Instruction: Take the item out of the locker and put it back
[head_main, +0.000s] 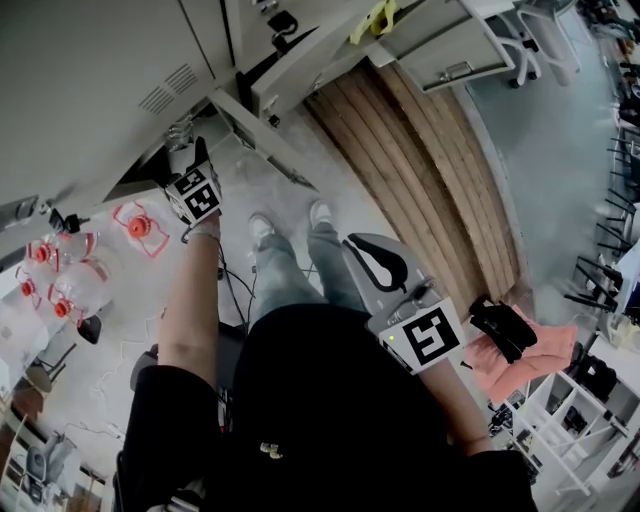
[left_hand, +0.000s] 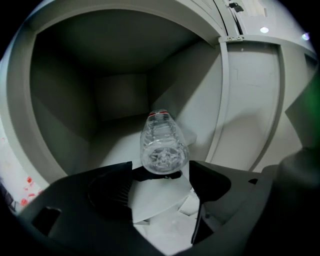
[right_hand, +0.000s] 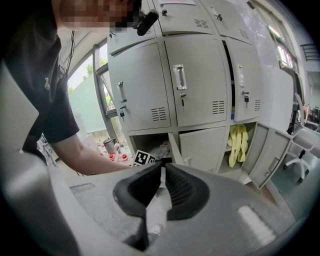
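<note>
Bottle, clear plastic, lies on its side on the floor of the open locker compartment, near the front edge. Its base faces the front and its red cap faces the back wall. Left claw is open: jaws stand wide apart, the bottle base just beyond their tips, pads clear of it. Right claw is closed and empty, jaw tips together, well apart from the compartment. Yellow cloth hangs in a neighbouring open compartment.

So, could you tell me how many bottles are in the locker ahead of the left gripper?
1. The clear bottle lies on its side on the locker floor, base towards the left gripper's open jaws. The gripper hides the nearest floor.
</note>
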